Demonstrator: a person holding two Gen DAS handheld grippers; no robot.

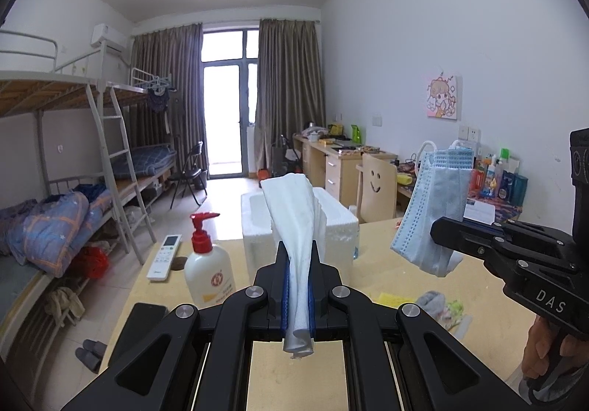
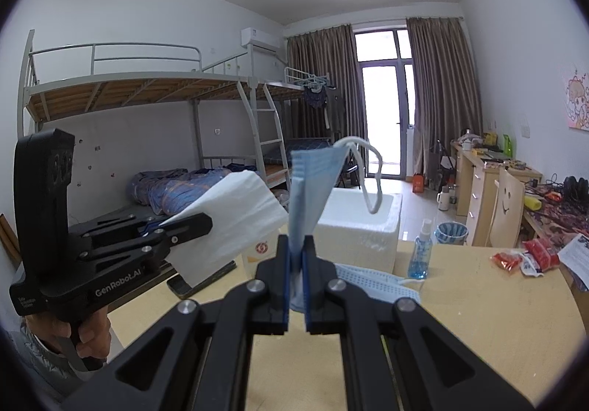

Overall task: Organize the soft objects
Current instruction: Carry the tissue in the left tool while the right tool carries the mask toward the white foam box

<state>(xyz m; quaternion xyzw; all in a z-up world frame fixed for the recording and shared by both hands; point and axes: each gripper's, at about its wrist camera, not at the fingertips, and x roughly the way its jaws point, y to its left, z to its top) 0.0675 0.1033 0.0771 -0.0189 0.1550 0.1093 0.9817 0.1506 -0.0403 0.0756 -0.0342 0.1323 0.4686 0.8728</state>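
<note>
Through the left wrist camera I see my left gripper [image 1: 297,263] clamped tight on a white tissue [image 1: 296,219], which stands up out of the jaws and fans wider above the fingertips, with a short end poking out below them. Straight ahead of that gripper sits a white foam box [image 1: 331,227] on the table [image 1: 423,263]; a lotion bottle with a red pump [image 1: 208,263] stands just to its left, with a remote control [image 1: 165,256] beyond. To its right my right gripper [image 1: 441,230] reaches in, pinching a blue face mask [image 1: 430,204] that hangs clear of the table. Through the right wrist camera, my right gripper [image 2: 296,256] is closed on that blue face mask [image 2: 313,186], folded and standing upright, its ear loop [image 2: 368,175] curling to the right. The left gripper [image 2: 206,223] comes in from the left with the white tissue [image 2: 235,219] held aloft. The foam box [image 2: 360,227] lies ahead, another mask [image 2: 371,282] lies flat just beyond the fingertips, and a blue spray bottle [image 2: 421,252] stands to the right.
</note>
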